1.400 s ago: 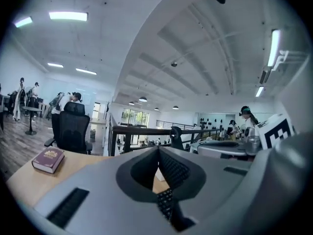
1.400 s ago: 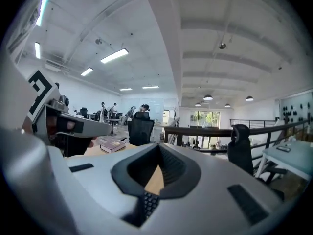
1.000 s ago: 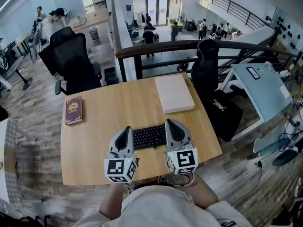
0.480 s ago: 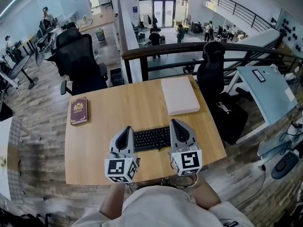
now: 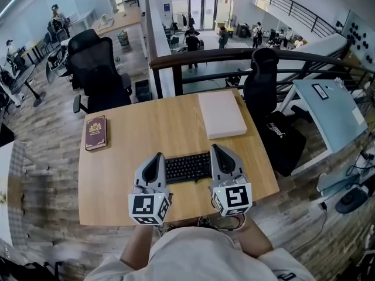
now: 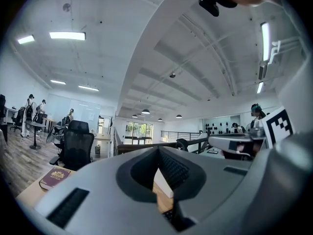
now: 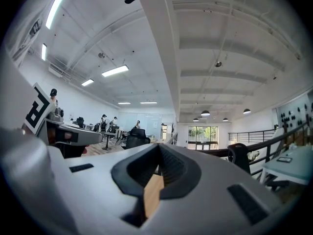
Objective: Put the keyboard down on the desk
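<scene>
Keyboard (image 5: 187, 168), desk (image 5: 146, 127) 6 o'clock, flanked by left gripper (image 5: 157, 157) and right gripper (image 5: 218, 150), both jaws closed, empty. Book (image 5: 96, 132), 10 o'clock.

Bare desk (image 5: 152, 127) ahead of the keyboard (image 5: 187, 167) — book (image 5: 95, 133) at left, white pad (image 5: 221, 114) right.

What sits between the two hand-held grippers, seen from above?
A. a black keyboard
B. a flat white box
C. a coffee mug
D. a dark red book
A: in the head view the black keyboard spans the gap between the left hand-held gripper and the right hand-held gripper.
</scene>
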`<state>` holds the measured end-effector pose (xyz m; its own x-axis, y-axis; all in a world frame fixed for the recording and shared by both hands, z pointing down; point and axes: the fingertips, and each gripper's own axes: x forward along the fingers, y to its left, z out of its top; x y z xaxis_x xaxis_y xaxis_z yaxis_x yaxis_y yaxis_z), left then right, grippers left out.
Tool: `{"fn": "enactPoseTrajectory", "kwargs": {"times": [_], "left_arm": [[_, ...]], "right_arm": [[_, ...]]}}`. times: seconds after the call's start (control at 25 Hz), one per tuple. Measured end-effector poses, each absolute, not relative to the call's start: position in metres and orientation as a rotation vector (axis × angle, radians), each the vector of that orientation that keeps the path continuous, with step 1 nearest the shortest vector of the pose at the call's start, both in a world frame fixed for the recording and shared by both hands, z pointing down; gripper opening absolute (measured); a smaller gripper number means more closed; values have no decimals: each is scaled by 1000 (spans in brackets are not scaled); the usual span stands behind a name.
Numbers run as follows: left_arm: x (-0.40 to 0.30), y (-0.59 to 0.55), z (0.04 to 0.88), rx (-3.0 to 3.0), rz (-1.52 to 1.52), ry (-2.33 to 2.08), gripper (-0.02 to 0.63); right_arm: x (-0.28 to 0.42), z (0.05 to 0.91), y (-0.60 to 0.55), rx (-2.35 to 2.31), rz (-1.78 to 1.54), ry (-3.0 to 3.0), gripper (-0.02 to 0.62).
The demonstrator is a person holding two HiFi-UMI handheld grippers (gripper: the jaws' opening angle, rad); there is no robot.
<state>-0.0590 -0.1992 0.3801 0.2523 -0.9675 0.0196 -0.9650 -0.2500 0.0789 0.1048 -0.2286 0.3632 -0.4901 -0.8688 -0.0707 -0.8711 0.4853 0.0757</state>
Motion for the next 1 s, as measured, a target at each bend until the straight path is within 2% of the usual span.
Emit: {"fn": "enactPoseTrajectory", "kwargs": {"times": [1.0], "left_arm": [[-50, -200, 390, 2432, -35, -1832, 11]], "right_arm": [[124, 370, -226, -1625, 129, 2670, 3]]}}
